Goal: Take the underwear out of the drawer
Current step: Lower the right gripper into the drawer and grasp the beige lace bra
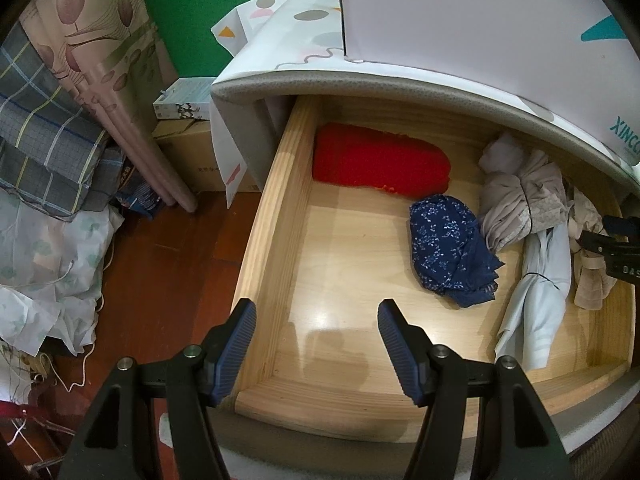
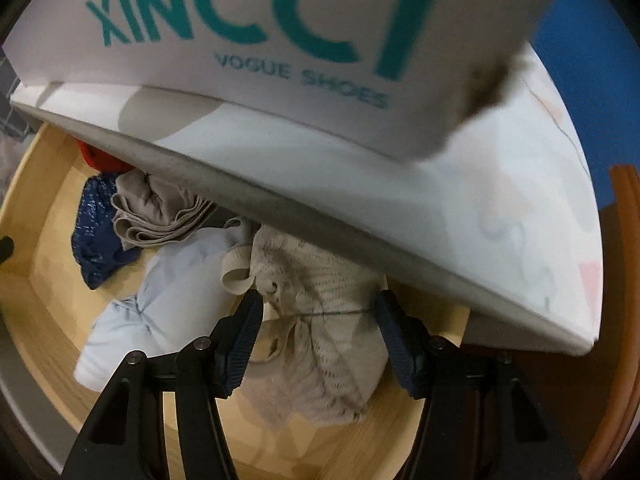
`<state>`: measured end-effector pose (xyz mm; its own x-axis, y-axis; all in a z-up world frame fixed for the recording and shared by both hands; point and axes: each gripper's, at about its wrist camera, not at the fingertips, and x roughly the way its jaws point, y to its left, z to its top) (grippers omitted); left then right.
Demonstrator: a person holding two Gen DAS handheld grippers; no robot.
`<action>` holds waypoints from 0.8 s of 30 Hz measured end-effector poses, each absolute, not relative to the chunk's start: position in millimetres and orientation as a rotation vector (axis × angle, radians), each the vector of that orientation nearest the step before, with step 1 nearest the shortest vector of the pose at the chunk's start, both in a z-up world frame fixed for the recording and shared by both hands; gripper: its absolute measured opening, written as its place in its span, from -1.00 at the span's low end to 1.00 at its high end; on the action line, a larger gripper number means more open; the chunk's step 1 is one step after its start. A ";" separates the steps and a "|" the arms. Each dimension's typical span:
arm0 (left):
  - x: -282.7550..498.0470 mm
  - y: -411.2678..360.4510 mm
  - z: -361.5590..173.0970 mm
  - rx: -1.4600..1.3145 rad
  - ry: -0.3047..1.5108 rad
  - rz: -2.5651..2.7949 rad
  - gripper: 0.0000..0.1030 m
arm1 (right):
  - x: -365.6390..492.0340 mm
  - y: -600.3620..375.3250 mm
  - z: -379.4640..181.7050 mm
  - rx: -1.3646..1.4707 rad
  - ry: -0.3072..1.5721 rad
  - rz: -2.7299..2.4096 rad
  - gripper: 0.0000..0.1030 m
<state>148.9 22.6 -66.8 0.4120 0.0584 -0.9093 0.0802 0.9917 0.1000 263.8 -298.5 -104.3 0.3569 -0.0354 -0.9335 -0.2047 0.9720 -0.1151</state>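
Observation:
The wooden drawer point(image 1: 276, 216) stands pulled out. Inside lie a red folded piece point(image 1: 380, 166), a navy floral piece point(image 1: 448, 248), a beige bundle point(image 1: 516, 200), a pale blue bundle point(image 1: 540, 304) and beige lace underwear point(image 1: 592, 280) at the right end. My left gripper point(image 1: 318, 312) hangs open over the drawer's front left corner, holding nothing. My right gripper point(image 2: 318, 312) is down in the drawer, open, its fingers on either side of the beige lace underwear point(image 2: 320, 360), which a dark thread ties. The pale blue bundle point(image 2: 172, 288) lies just to its left.
A white shoe box point(image 2: 260, 40) sits on the cabinet top point(image 2: 440, 216), which overhangs the drawer's back half. Left of the cabinet are cardboard boxes point(image 1: 192, 160), a curtain point(image 1: 100, 60), piled bedding point(image 1: 48, 140) and cords on the wooden floor point(image 1: 160, 264).

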 end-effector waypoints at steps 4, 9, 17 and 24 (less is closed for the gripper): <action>149.9 23.7 -67.2 0.127 1.152 -0.015 0.26 | 267.3 -297.5 -108.4 -0.240 1.177 0.113 0.20; 149.8 23.9 -67.3 0.127 1.153 -0.015 0.26 | 272.9 -299.0 -113.8 -0.236 1.188 0.133 0.24; 149.9 22.5 -68.3 0.128 1.153 -0.015 0.26 | 284.9 -297.2 -121.8 -0.237 1.243 0.127 0.10; 149.9 20.4 -68.4 0.135 1.148 -0.019 0.26 | 286.8 -289.1 -124.1 -0.225 1.388 0.114 0.04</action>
